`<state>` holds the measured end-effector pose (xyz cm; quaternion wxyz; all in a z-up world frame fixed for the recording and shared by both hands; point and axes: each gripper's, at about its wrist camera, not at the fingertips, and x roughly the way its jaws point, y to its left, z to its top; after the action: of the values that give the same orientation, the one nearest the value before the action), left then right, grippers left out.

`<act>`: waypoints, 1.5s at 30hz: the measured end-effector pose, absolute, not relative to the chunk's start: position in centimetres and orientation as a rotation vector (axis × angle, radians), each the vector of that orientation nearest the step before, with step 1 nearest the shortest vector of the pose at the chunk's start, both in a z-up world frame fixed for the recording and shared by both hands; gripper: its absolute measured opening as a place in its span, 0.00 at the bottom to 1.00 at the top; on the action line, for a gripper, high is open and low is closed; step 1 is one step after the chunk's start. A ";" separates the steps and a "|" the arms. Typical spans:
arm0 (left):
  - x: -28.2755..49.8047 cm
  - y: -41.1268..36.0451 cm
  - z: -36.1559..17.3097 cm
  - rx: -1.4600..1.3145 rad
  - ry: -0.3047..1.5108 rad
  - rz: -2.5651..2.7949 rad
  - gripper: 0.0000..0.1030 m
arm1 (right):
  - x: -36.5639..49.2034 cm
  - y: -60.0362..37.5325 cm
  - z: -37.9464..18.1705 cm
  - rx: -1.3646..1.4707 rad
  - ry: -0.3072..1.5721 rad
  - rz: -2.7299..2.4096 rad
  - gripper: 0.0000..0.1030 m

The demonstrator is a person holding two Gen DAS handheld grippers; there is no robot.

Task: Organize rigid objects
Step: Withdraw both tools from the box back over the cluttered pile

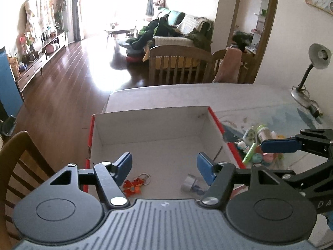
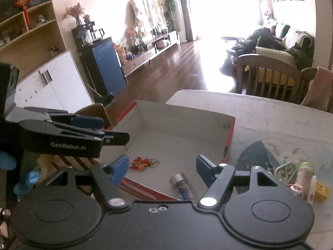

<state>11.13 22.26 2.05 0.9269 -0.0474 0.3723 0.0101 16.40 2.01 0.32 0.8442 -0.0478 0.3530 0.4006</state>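
Two things lie in the cardboard box [image 1: 149, 129] so far — an orange keychain charm [image 1: 133, 186] toward its left and a small silver-capped bottle [image 1: 192, 185] toward its right, apart from each other on the box floor. Over them hang both tongs: the left tongs [image 1: 164, 164] stand released with nothing between the blue pads, and the right tongs [image 2: 160, 168] likewise gape, empty. Judging by that, each has set its piece down inside the box, which collects the sorted items. Right of the box, on the counter [image 1: 187, 95], a small heap of toys and bottles [image 1: 258, 143] waits — too jumbled to count — so the sorting looks only partly done.
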 end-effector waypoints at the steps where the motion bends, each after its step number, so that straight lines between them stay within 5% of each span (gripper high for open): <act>1: 10.8 22.0 2.3 -0.103 0.757 0.021 0.67 | 16.3 1.6 0.5 -0.097 0.733 0.844 0.79; 4: 10.3 21.2 2.7 -0.101 0.734 0.017 0.76 | 16.0 0.7 0.8 -0.092 0.711 0.844 0.81; 17: 9.5 15.4 3.3 -0.087 0.679 0.008 0.82 | 14.9 -5.5 1.3 -0.086 0.616 0.808 0.97; 28: 10.6 9.0 1.9 -0.101 0.665 -0.024 0.82 | 15.5 -13.2 -0.6 -0.101 0.571 0.745 0.97; 36: 12.0 4.7 0.0 -0.138 0.683 -0.060 0.90 | 16.9 -18.1 -2.9 -0.085 0.630 0.697 0.97; 38: 12.5 3.7 -0.5 -0.139 0.677 -0.058 1.00 | 17.2 -19.1 -3.9 -0.095 0.650 0.691 0.97; 45: 14.3 0.7 -2.4 -0.154 0.667 -0.066 1.00 | 18.0 -20.9 -6.6 -0.137 0.698 0.707 0.95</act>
<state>14.26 0.70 -2.43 0.9414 -0.0755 0.3271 -0.0323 18.00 -20.88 -6.57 0.8770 -0.0658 0.3344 0.3388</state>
